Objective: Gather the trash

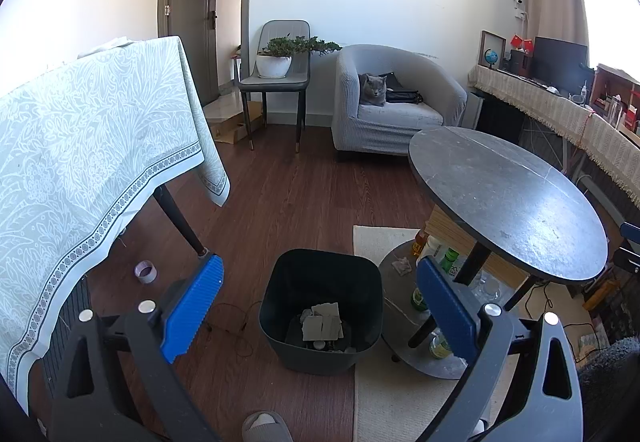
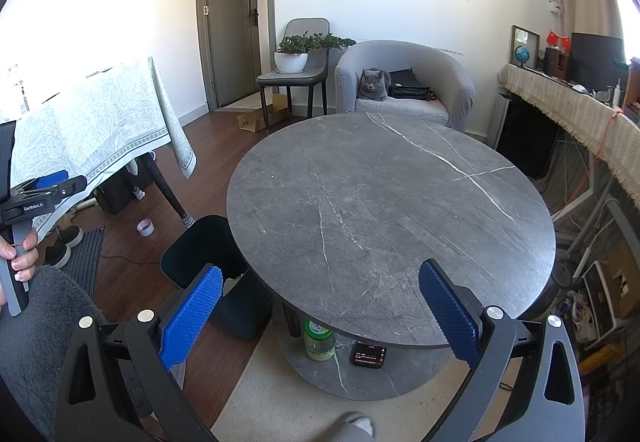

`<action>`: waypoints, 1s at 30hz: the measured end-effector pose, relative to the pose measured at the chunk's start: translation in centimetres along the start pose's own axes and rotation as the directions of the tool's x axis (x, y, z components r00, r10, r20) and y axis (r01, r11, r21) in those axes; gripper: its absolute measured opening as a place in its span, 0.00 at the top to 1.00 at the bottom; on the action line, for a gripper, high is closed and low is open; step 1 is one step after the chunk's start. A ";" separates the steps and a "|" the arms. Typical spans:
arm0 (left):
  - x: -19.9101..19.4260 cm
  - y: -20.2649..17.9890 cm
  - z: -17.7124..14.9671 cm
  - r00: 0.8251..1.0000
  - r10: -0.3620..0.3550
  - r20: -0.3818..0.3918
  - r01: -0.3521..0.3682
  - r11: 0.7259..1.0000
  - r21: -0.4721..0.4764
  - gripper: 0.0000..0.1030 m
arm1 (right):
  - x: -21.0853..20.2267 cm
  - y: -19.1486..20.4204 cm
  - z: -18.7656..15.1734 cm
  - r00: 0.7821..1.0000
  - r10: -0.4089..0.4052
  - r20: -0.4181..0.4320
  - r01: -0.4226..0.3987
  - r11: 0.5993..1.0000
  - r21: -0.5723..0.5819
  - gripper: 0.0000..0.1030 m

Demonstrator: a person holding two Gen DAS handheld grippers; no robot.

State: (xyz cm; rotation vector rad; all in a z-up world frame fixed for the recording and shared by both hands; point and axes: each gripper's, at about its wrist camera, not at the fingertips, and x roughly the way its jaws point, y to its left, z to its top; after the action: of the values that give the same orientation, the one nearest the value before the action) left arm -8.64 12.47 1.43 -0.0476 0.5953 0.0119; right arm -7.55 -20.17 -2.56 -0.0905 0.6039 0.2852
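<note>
Left wrist view: my left claw (image 1: 318,296) wide open, empty, trash bin (image 1: 320,308) directly below-ahead; right claw (image 2: 320,306) open, empty, farther right.

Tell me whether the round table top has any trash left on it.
No, the round table top is bare grey stone with nothing lying on it.

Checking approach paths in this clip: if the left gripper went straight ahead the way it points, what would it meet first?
Most likely the dark trash bin, centred between the open fingers of the left gripper; depth is unclear.
</note>
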 end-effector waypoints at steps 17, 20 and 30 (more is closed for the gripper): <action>0.0 0.0 0.0 1.000 0.000 -0.001 0.000 1.000 0.000 0.04 | 0.0 0.0 0.0 1.000 0.000 -0.001 0.000 1.000 -0.001 0.03; 0.0 -0.1 -0.1 1.000 0.000 -0.002 0.000 1.000 0.001 0.04 | 0.0 0.0 0.0 1.000 0.000 -0.001 0.000 1.000 0.001 0.03; 0.1 0.0 -0.2 1.000 -0.005 -0.002 0.005 1.000 0.001 0.04 | 0.1 0.1 -0.1 1.000 0.001 -0.003 -0.001 1.000 -0.003 0.03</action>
State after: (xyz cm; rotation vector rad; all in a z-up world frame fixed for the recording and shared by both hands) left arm -8.63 12.44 1.18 -0.0484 0.5973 0.0067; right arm -7.57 -20.05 -2.65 -0.0940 0.6066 0.2870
